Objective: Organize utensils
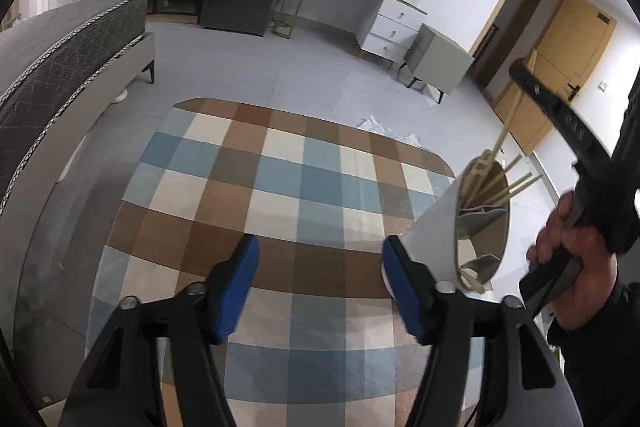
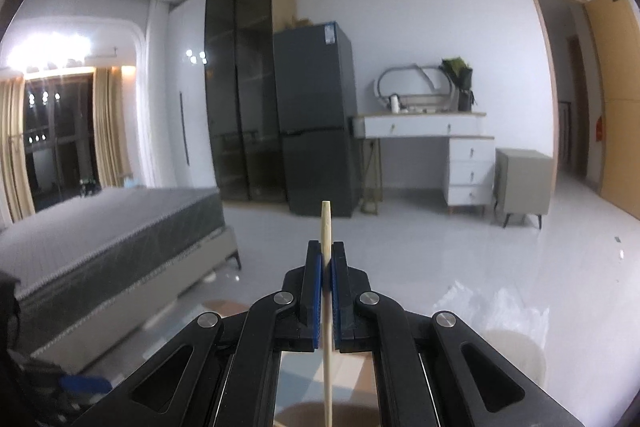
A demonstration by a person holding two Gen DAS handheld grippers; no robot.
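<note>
Up front, the right claw [image 2: 327,263] is pinched tight on a single chopstick [image 2: 326,227], whose tip pokes up past the fingertips. Meanwhile the left claw [image 1: 320,267] gapes wide with nothing in it, above the checkered counter [image 1: 280,167]. Just right of its right finger stands the white utensil holder [image 1: 444,223], with more chopsticks [image 1: 516,179] inside.

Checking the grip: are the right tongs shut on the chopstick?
Shut: the right tongs pinch the chopstick between both blue pads.
</note>
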